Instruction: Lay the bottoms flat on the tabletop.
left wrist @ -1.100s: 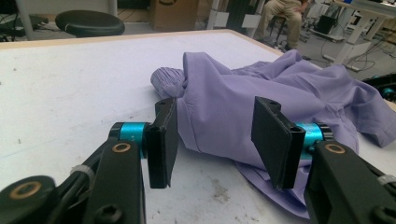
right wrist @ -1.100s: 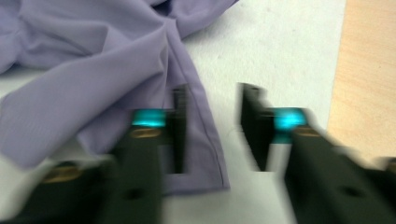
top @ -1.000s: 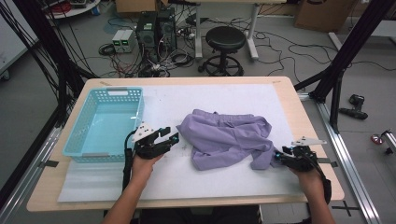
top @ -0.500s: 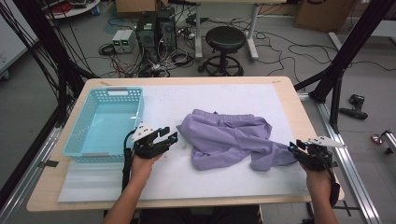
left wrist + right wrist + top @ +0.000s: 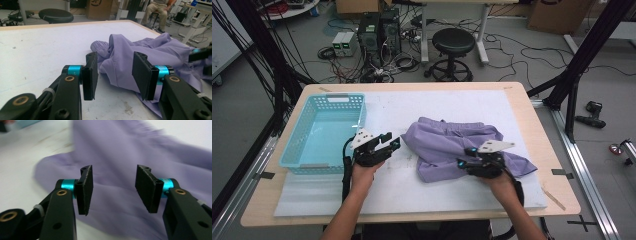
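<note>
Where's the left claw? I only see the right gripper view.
Observer: Left claw is at the purple garment's left edge; its jaws have just been closing, cloth at their tips, not gripped.
Operator: What's beyond it?
Observer: A turquoise basket on the table's left side, apart from the garment.
Operator: My claw from above?
Observer: Right claw is over the garment's near edge; its jaws have just been opening, nothing pinched between them.

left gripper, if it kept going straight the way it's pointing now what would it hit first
Most likely the purple garment. The left gripper has its jaws apart with nothing between the pads, aimed at the cloth's near folded edge, which lies on the white table cover just ahead. How big the gap is, is hard to judge.
</note>
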